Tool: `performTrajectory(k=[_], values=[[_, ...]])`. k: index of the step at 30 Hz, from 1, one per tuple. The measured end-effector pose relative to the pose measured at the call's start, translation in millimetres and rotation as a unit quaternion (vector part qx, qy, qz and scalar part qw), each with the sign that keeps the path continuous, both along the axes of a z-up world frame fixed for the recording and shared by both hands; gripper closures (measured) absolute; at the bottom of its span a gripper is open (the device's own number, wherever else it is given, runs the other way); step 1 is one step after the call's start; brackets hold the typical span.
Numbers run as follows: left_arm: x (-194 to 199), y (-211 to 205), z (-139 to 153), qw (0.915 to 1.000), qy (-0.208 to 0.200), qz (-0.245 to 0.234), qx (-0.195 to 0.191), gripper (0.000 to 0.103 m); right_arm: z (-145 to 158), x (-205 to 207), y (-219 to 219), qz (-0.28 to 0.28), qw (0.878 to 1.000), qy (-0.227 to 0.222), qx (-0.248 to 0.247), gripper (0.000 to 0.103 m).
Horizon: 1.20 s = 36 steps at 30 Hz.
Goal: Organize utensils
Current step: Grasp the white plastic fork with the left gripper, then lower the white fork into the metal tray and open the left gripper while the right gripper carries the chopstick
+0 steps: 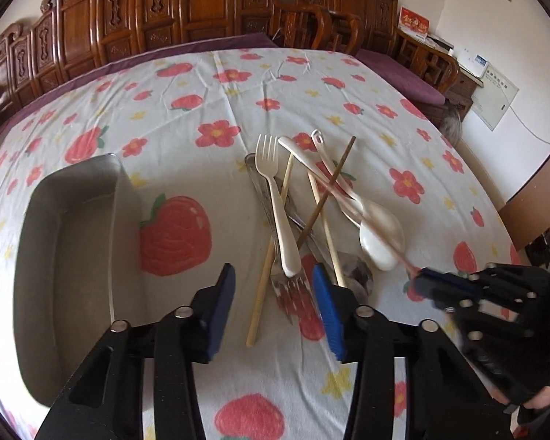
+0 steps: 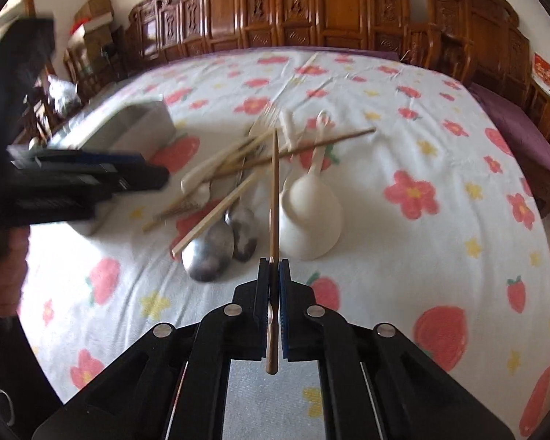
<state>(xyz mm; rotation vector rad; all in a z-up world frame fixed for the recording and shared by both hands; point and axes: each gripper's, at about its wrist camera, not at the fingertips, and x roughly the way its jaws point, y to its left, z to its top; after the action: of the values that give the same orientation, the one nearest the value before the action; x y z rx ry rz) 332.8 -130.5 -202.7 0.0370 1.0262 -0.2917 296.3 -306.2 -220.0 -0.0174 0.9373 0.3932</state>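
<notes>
Right now the thin brown chopstick [image 2: 274, 198] sits pinched between the blue pads of the right gripper [image 2: 274, 262], whose jaws are closed hard on its near end, its far tip resting over the heap, likely so it can be drawn out alone. Around it lies a tangle: a glossy white ceramic spoon [image 2: 310, 216], two dull steel spoons [image 2: 220, 245], pale bamboo chopsticks [image 1: 266, 275], a white plastic fork [image 1: 280, 212] across a metal fork [image 1: 293, 289]. Over the forks hangs the left gripper [image 1: 273, 311], jaws partly apart, gripping nothing. Beside the heap, a rectangular metal tray [image 1: 124, 220] stands on the strawberry-print tablecloth [image 1: 348, 95]
</notes>
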Motion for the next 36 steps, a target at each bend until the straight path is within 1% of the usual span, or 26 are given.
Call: performTrajectory(k=[1,3,4,6,10,14,16,19,21,25,28,34,36], values=[[3,-1,-2,1.0,0.003,0.003,0.004,0.065,5,0,-3,-0.004,1.0,-0.005,0.006,0.097],[10,-4,-7,0.9999,0.009,0.007,0.007,0.072,12,1,-7,-0.009,1.0,-0.011,0.012,0.097],[14,-5,-11,0.9998,0.015,0.01,0.007,0.073,14,2,-9,-0.012,1.0,-0.012,0.014,0.097],[20,-5,-18,0.9994,0.029,0.018,0.0,0.08,16,3,-11,-0.016,1.0,-0.011,0.016,0.097],[31,-3,-28,0.9976,0.053,0.039,-0.024,0.08,15,7,-17,-0.023,1.0,-0.008,0.017,0.097],[36,-4,-32,0.9969,0.059,0.047,-0.023,0.08,17,8,-22,-0.03,0.999,-0.008,0.021,0.097],[36,-5,-29,0.9972,0.055,0.046,-0.021,0.087,18,9,-23,-0.031,0.999,-0.009,0.024,0.097],[35,-7,-22,0.9982,0.04,0.044,-0.01,0.091,18,9,-23,-0.031,0.999,-0.009,0.024,0.097],[33,-11,-15,0.9988,0.024,0.042,0.007,0.091,15,8,-21,-0.029,0.999,-0.007,0.02,0.097],[27,-14,0,0.9992,-0.002,0.034,0.021,0.091,11,8,-19,-0.028,1.0,-0.002,0.013,0.097],[20,-18,12,0.9991,-0.022,0.018,0.032,0.091,12,7,-17,-0.026,1.0,-0.003,0.012,0.097],[11,-19,24,0.9974,-0.044,0.007,0.056,0.091,14,4,-12,-0.022,1.0,-0.005,0.009,0.097],[9,-16,29,0.9972,-0.05,0.009,0.055,0.091,16,4,-11,-0.022,1.0,-0.007,0.009,0.097]])
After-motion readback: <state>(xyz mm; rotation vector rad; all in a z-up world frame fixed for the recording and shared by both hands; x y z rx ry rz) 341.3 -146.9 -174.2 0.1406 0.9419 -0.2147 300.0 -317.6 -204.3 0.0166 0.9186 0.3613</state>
